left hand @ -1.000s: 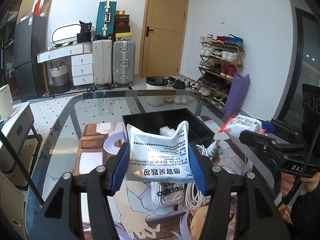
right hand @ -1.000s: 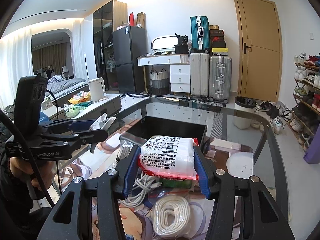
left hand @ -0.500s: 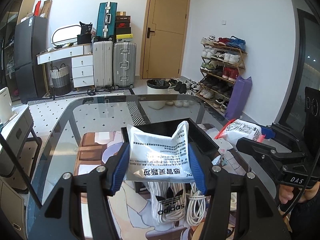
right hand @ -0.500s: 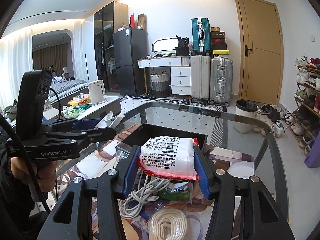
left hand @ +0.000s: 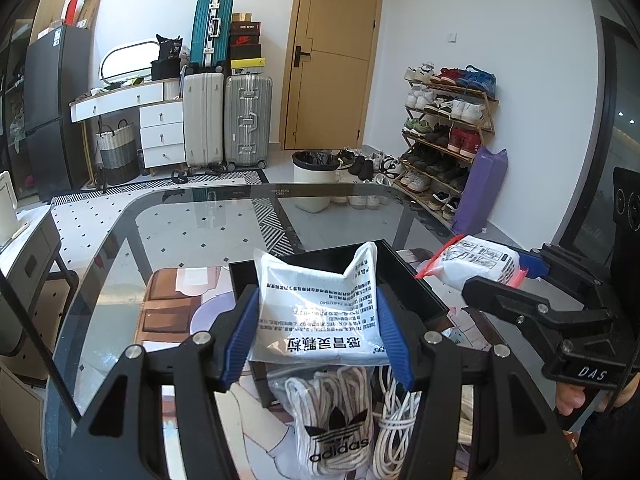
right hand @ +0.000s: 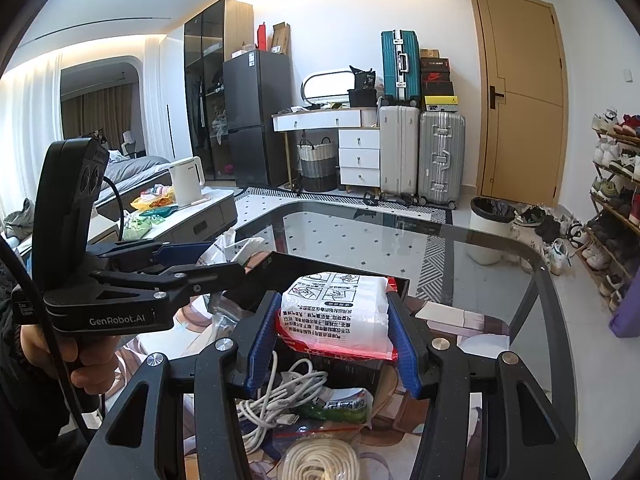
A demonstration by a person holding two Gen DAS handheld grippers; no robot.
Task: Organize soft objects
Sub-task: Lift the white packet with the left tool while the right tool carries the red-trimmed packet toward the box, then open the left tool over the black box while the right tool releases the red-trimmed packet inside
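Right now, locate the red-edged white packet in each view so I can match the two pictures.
Left wrist view: the red-edged white packet is at right, held in the right gripper.
Right wrist view: the packet sits centre, clamped between blue jaws.
Shared landmark: the black box on the glass table.

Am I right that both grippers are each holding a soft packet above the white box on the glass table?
Not quite: the box is black, as the right wrist view shows. Otherwise yes: the left gripper and right gripper each hold a packet above it.
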